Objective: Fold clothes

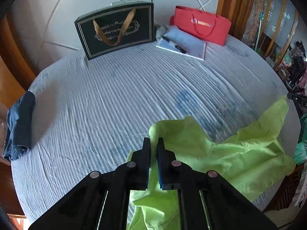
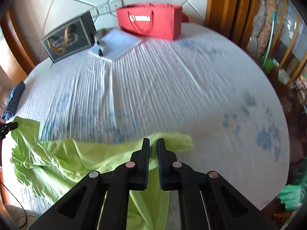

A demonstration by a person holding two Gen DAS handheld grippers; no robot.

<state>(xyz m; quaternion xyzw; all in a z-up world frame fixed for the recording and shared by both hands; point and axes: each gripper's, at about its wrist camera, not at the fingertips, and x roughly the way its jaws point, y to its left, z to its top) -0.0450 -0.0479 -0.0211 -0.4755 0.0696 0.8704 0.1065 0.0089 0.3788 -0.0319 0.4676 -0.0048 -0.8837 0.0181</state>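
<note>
We are pinching lime-green garment (image 1: 220, 153) with left gripper (image 1: 153, 140) and right gripper (image 2: 153, 140), jaws nearly pressed together on separate edges, likely spreading it flat over striped bed (image 1: 115, 95) for folding.

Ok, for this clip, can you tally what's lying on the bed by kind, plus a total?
Garments: 2, the lime green garment held by the left gripper and right gripper, and a folded dark blue garment at the bed's edge.
Gift bags: 2, one black, one red.
Notebooks: 1.
Pens: 1.
Total: 6.
</note>
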